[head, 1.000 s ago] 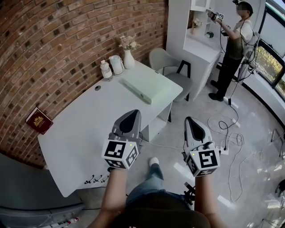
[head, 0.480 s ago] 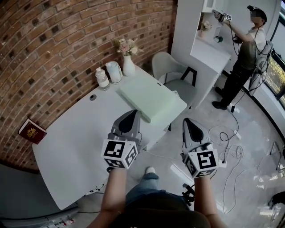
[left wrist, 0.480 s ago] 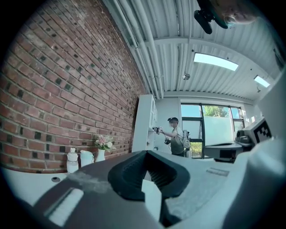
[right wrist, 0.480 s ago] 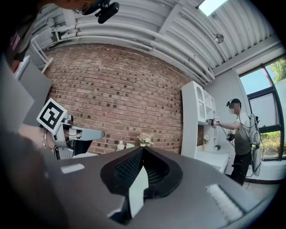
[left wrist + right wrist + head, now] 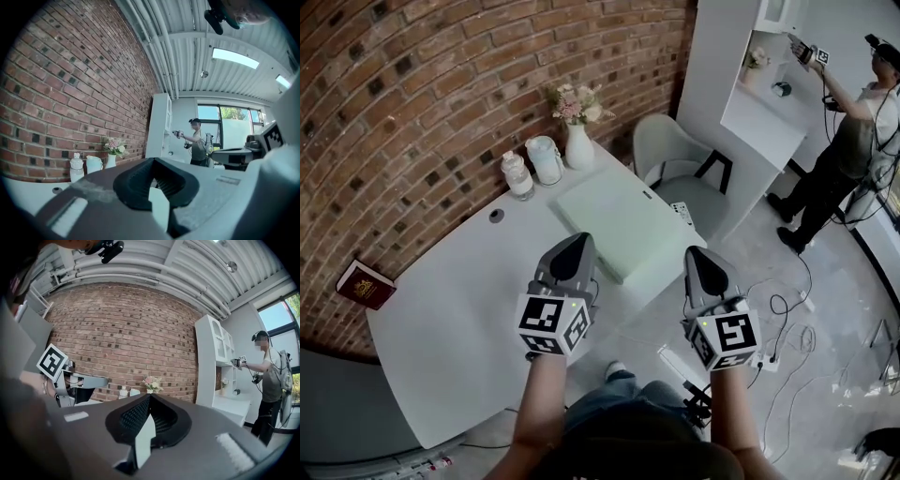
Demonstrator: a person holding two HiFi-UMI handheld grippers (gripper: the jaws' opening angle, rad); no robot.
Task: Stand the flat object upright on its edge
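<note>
Table (image 5: 459, 328) near edge partly hidden behind left gripper (image 5: 577, 242)

Bright, even daylight plus ceiling panels — soft shadows, heavy fisheye bending, dark vignetted corners.

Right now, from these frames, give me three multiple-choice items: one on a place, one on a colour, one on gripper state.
1. Where on the table is the red book?
A. left end, by the brick wall
B. centre
C. right end

2. What colour is the big flat slab?
A. black
B. pale green
C. orange

3. The left gripper and right gripper are:
A. open
B. shut on the book
C. shut, empty

Key:
1 A: the head view shows the book at the left end, next to the bricks.
2 B: the slab is pale green against the white top.
3 C: each gripper view shows jaws together with nothing between them.
</note>
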